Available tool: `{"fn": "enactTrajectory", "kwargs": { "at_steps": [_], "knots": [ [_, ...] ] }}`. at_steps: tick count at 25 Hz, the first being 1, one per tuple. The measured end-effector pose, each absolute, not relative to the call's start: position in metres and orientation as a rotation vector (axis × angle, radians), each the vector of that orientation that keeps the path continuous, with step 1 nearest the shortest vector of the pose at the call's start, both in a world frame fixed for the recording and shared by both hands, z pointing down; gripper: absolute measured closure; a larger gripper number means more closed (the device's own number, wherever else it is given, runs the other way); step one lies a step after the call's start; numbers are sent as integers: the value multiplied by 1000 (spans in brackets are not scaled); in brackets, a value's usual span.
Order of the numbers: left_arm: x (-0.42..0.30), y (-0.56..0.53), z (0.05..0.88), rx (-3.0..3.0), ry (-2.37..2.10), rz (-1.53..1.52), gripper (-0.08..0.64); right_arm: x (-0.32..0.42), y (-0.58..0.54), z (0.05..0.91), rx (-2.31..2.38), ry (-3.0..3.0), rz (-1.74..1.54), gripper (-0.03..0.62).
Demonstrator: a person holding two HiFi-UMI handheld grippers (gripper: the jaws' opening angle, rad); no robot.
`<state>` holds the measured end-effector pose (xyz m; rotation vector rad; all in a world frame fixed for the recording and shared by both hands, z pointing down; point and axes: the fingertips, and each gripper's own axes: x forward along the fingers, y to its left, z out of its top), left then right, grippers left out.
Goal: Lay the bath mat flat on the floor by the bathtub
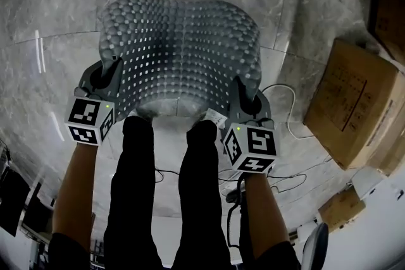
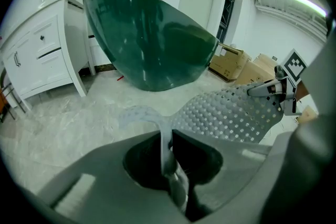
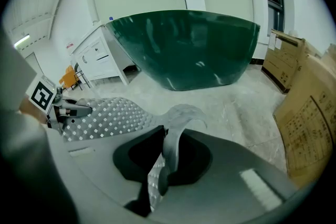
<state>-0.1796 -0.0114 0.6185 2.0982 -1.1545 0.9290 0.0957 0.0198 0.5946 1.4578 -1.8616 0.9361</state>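
Holds grey bath mat (image 1: 180, 41) above marble floor (image 1: 57, 9), near corners pinched in left claw (image 2: 170, 162) and right claw (image 3: 160, 165); faces green bathtub (image 2: 152, 39)

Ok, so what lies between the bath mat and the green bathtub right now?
Only bare marble floor. The right gripper view shows it best: the lifted bath mat in front, then open tile up to the bathtub.

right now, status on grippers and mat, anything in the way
Left gripper, right gripper both shut on bath mat edge. Mat held up, sagging between them. Cable, cardboard box off right.
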Motion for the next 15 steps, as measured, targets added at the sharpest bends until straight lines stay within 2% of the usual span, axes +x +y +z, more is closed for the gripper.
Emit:
{"fn": "enactTrajectory", "kwargs": {
  "at_steps": [15],
  "knots": [
    [-194, -9, 676, 2140, -1165, 984, 538, 97, 29, 655, 1458, -1857, 897, 548]
  ]
}}
